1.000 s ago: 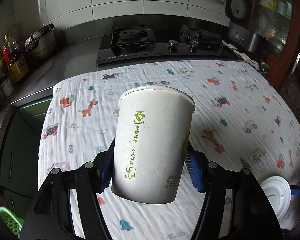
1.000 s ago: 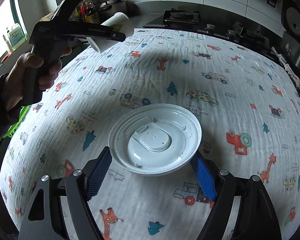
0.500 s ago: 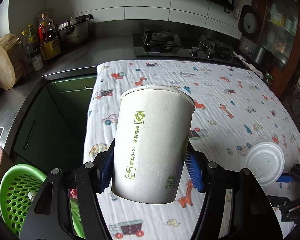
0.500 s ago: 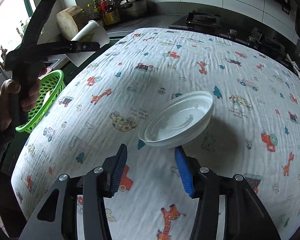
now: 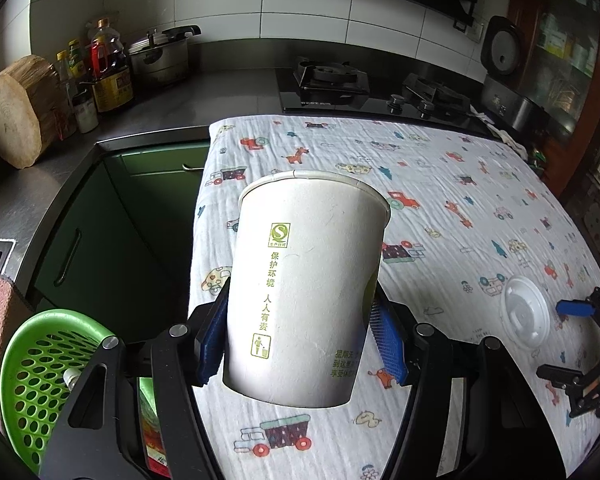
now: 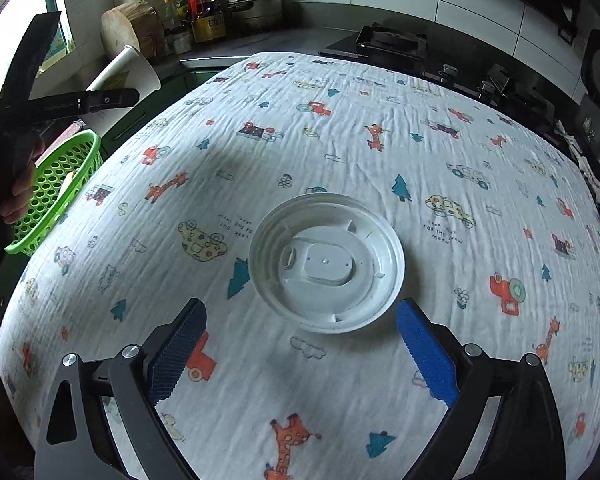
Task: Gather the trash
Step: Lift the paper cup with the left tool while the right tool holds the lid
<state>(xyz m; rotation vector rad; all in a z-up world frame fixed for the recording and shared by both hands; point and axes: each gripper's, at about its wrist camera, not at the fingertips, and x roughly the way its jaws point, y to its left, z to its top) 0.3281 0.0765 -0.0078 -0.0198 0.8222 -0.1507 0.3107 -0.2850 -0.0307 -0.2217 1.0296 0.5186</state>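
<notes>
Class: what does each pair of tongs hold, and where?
Left tongs grip the paper cup by its lower sides. Right tongs, opening, hold nothing; the lid lies free.

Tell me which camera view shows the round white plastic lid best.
The right wrist view: the round white plastic lid lies large and central on the printed cloth, with its inner details clear. The left wrist view shows it small, near the right edge.

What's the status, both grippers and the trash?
Left gripper shut on paper cup, near green basket. Right gripper opening, nothing between pads. White lid flat on cloth, just ahead. Nothing in the way.
</notes>
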